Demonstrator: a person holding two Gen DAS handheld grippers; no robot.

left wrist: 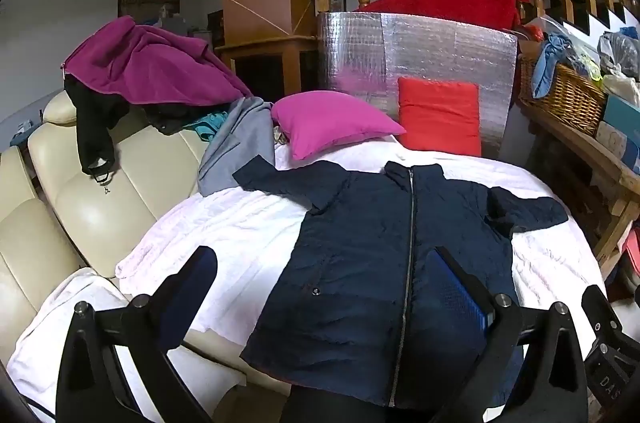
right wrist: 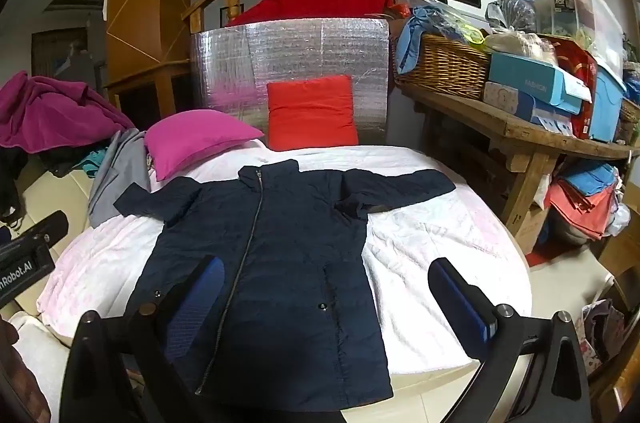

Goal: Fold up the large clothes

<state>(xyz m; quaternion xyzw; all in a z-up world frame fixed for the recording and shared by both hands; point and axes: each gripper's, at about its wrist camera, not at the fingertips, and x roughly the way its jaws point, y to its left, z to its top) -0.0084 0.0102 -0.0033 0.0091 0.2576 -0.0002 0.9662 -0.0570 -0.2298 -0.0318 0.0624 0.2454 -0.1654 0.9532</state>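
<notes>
- Left wrist view: the left gripper [left wrist: 328,275] hangs over the near end of the white blanket [left wrist: 224,223], its jaws spread wide and released, nothing between the pads.
- The navy jacket [left wrist: 360,243] lies flat on that blanket, front up, zip closed, collar toward the far edge and hem at the near edge, partly over the blanket's near border.
- One sleeve reaches toward the blanket's far left corner, by the grey garment [left wrist: 240,139]; the other lies out toward the right edge, bent on itself.
- At the far edge sit a magenta cushion [left wrist: 332,123] and a red cushion [left wrist: 440,121]; a purple garment [left wrist: 152,67] is heaped on the cream sofa [left wrist: 100,215] to the left.
- Right wrist view: the right gripper [right wrist: 326,287] is likewise fully open and empty, poised above the jacket's lower half; whether its left finger touches the cloth I cannot tell.
- The left tool's body shows at the left border.
- Here the jacket [right wrist: 280,243] again looks spread, both sleeves out sideways.
- Progress, as I judge it: the garment is laid out and smoothed, but no fold is made. Sleeves inward, then the body doubled, all remain.
</notes>
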